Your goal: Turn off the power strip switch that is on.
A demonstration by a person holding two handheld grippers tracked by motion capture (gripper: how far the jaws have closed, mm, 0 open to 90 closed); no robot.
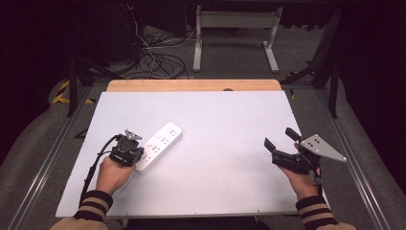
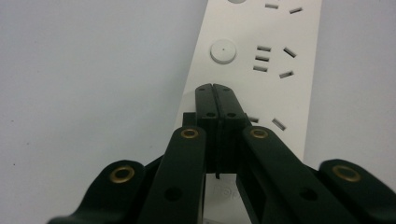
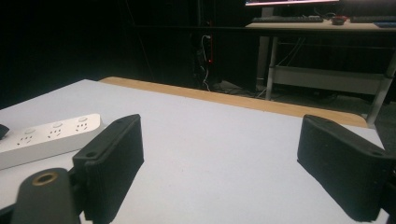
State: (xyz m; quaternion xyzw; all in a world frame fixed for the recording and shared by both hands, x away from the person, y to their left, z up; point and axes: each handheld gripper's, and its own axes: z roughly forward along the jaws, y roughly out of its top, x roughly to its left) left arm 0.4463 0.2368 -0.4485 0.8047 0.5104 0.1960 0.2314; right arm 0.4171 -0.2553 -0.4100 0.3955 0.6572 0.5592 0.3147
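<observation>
A white power strip [image 1: 160, 143] lies at an angle on the left half of the white table [image 1: 220, 120]. My left gripper [image 1: 130, 149] points down over the strip's near end and is shut. In the left gripper view its closed tips [image 2: 216, 89] sit right at the power strip [image 2: 271, 60], just below a round button [image 2: 222, 50]; nothing is between them. My right gripper [image 1: 280, 138] hovers open near the table's right side, far from the strip. The right gripper view shows its jaws wide apart [image 3: 219, 154], with the power strip [image 3: 46, 135] off to the left.
A wooden strip [image 1: 191, 85] runs along the table's far edge. Beyond it are a white desk frame [image 1: 234, 43] and loose cables [image 1: 153, 57] on the floor. A black cable [image 1: 93, 165] trails from the left gripper.
</observation>
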